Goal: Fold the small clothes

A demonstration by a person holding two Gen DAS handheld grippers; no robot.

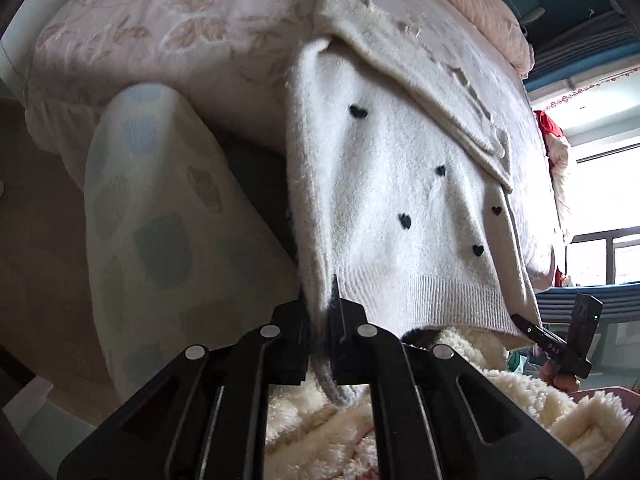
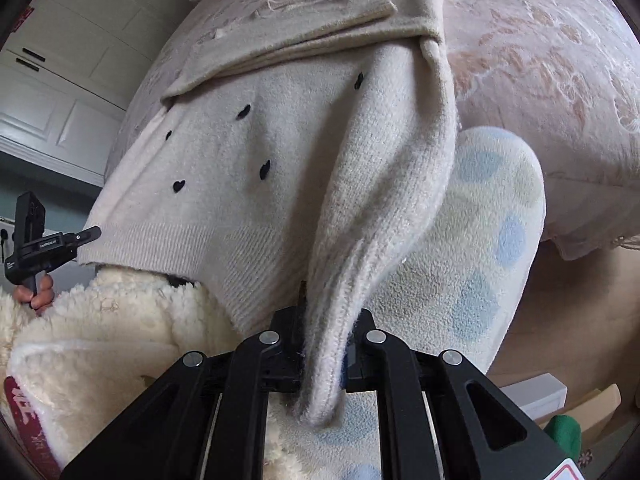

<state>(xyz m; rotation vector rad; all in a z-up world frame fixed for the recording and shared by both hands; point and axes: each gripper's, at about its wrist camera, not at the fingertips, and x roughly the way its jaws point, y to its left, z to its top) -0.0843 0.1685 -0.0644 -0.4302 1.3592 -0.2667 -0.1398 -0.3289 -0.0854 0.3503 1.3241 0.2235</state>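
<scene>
A white knit sweater (image 1: pixel 400 208) with small black hearts hangs off the bed's edge toward me, its ribbed hem nearest. My left gripper (image 1: pixel 322 320) is shut on the sleeve along the sweater's left side, and the cuff dangles below the jaws. In the right wrist view the sweater (image 2: pixel 224 184) slopes the same way. There my right gripper (image 2: pixel 326 332) is shut on the other sleeve, whose cuff hangs past the fingers. Each gripper shows in the other's view at a hem corner: the right gripper (image 1: pixel 520 320), the left gripper (image 2: pixel 94 234).
A beige knit piece (image 1: pixel 400 64) lies across the sweater's far end on the pink floral bed cover (image 1: pixel 160 32). A person's leg in spotted fleece (image 1: pixel 160 220) stands against the bed. Cream fleece clothing (image 2: pixel 100 332) is below the hem. White cupboards (image 2: pixel 80 40) stand behind.
</scene>
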